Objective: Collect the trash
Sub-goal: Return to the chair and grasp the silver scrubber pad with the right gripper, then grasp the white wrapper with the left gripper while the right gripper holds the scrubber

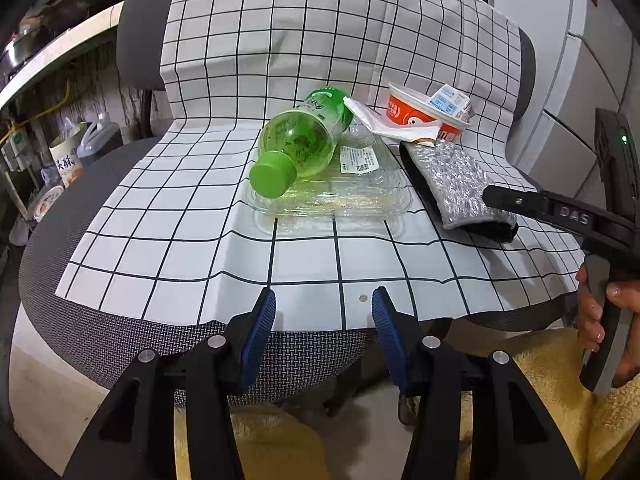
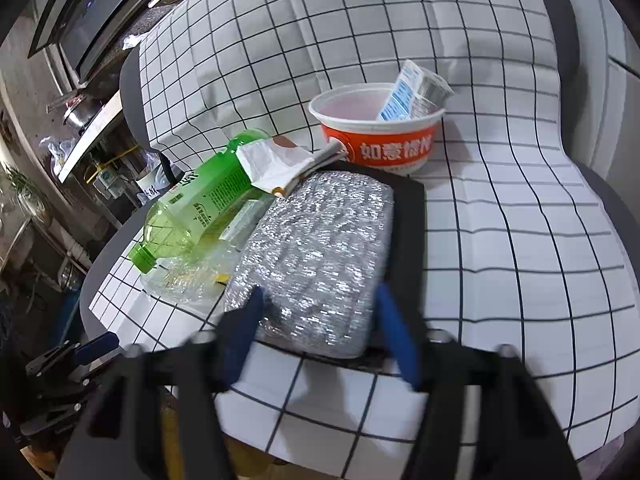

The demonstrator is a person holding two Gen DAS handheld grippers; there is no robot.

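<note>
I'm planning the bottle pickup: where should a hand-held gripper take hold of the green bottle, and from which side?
Grip the green bottle across its neck just behind the cap, coming from the chair's front edge. It lies on its side on the clear tray, cap toward the left hand-held gripper, while a wrapper covers its far end.

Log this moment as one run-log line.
task: collect trash | left claw: open, at chair edge, holding nothing | right claw: open, straddling silver scouring pad | green bottle: lying on clear tray
</note>
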